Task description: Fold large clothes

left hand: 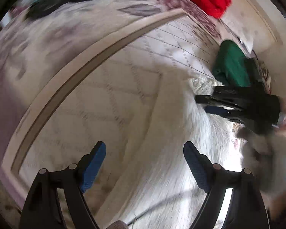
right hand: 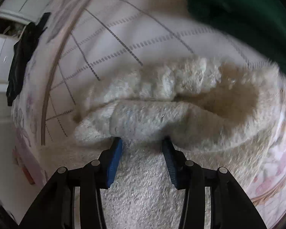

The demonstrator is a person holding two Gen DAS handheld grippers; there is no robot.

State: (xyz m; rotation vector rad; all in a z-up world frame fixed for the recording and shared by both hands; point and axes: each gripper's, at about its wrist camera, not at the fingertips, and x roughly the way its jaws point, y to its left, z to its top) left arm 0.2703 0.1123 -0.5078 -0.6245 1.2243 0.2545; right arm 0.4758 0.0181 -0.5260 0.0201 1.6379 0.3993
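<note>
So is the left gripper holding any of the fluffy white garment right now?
No, the left gripper stands wide open above the fluffy white garment, with nothing between its blue pads.

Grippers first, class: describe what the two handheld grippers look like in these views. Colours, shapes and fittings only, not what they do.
Both match. The left gripper has two black angular plastic fingers, each ending in a ribbed blue pad, with round silver pivot pins at the linkage joints. The right gripper has the same black linkage, blue pads and silver pins. No cables or markings are visible.
</note>
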